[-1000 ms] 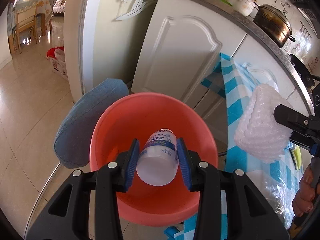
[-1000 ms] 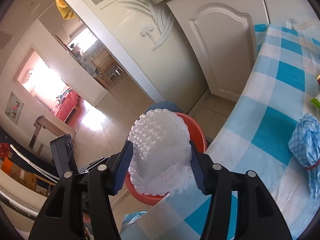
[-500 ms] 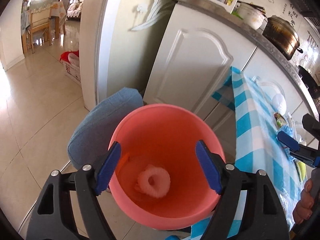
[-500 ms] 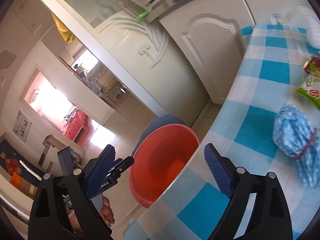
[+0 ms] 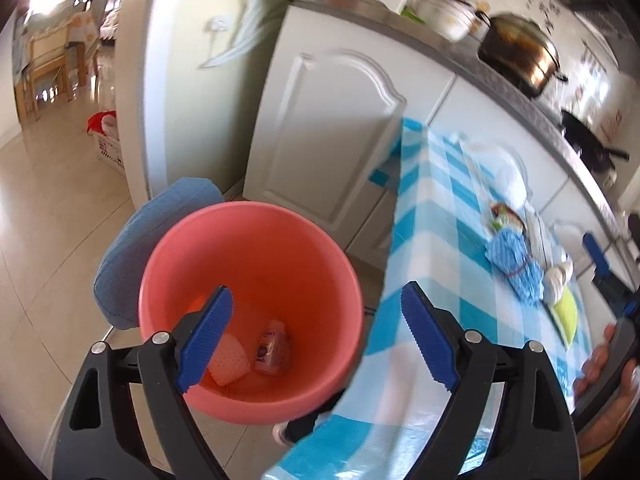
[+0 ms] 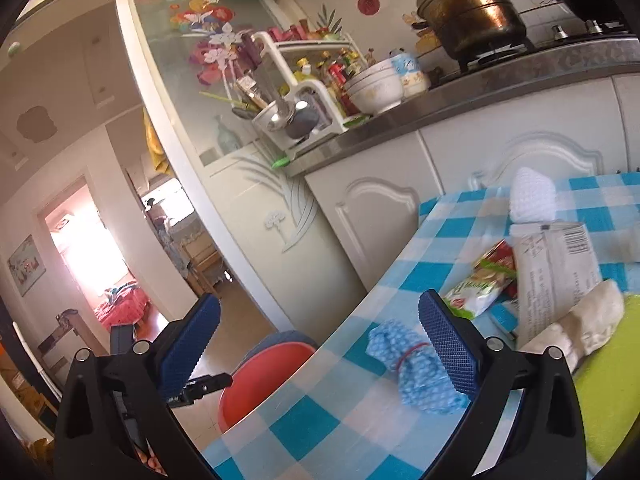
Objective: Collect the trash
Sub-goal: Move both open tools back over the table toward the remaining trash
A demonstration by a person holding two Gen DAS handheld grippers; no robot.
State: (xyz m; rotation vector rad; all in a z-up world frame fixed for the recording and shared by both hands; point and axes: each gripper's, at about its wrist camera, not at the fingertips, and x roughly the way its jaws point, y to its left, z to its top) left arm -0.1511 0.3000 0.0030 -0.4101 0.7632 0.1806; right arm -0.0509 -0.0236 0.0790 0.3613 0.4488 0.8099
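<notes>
A pink bucket [image 5: 320, 368] stands on the floor beside the checked table [image 5: 436, 264]; its rim also shows in the right wrist view [image 6: 256, 376]. Inside lie a small plastic bottle [image 5: 273, 347] and a white foam net [image 5: 229, 360]. My left gripper [image 5: 316, 340] is open and empty above the bucket's edge. My right gripper [image 6: 320, 348] is open and empty over the table's near corner. On the table lie a blue knotted cloth [image 6: 416, 368], a green snack wrapper [image 6: 476, 288], a paper packet [image 6: 556, 276], a crumpled tissue [image 6: 584, 320] and a white foam net [image 6: 534, 196].
A blue cushioned stool [image 5: 144, 240] stands behind the bucket. White kitchen cabinets [image 5: 328, 132] carry a brass pot [image 6: 472, 12], bowls [image 6: 374, 88] and a utensil rack [image 6: 292, 100]. A lime-green mat [image 6: 608, 392] lies at the table's right. A doorway opens left.
My left gripper opened and dropped the bottle into the bucket. My right gripper opened and dropped its foam net there. Both have swung right toward the table.
</notes>
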